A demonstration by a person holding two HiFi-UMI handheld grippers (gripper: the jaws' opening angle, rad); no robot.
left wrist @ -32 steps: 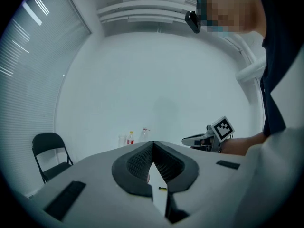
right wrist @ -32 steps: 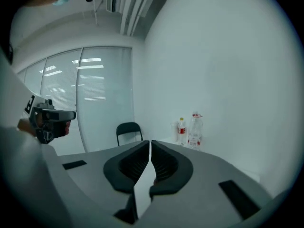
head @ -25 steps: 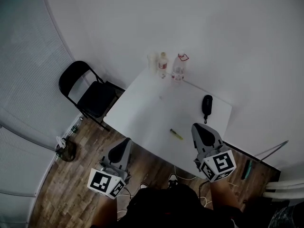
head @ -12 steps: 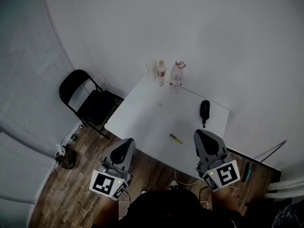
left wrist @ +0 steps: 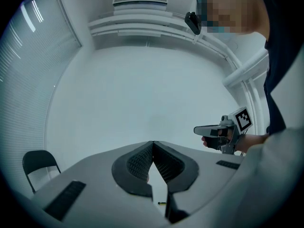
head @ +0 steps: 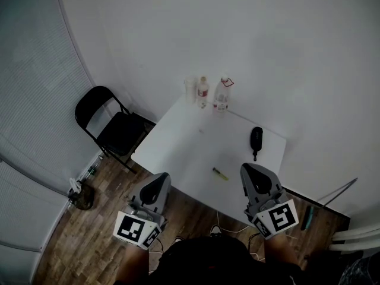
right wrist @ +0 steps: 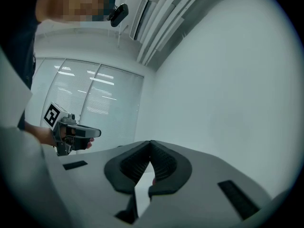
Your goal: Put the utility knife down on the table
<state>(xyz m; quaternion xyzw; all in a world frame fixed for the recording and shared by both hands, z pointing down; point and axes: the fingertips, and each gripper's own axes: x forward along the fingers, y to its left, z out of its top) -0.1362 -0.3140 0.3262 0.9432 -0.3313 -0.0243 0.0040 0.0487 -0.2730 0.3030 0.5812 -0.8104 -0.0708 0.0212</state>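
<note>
The utility knife (head: pixel 220 173), small and yellow-green, lies flat on the white table (head: pixel 184 141) near its front edge. A sliver of the knife (left wrist: pixel 162 203) shows under the jaws in the left gripper view. My right gripper (head: pixel 248 168) hangs shut and empty just right of the knife, over the table's near right corner. Its jaws meet at the tip in its own view (right wrist: pixel 151 143). My left gripper (head: pixel 161 177) is held at the near left edge, also shut with nothing in it (left wrist: pixel 152 144). Both point level toward the wall.
A black case (head: pixel 256 139) lies at the table's right side. Two bottles (head: pixel 203 92) (head: pixel 222 95) and a clear cup (head: pixel 190 89) stand at the far edge by the wall. A black folding chair (head: pixel 113 123) stands left of the table.
My right gripper has drawn back a little from the knife and risen, still shut. The knife lies still on the table. The left gripper has barely moved.
</note>
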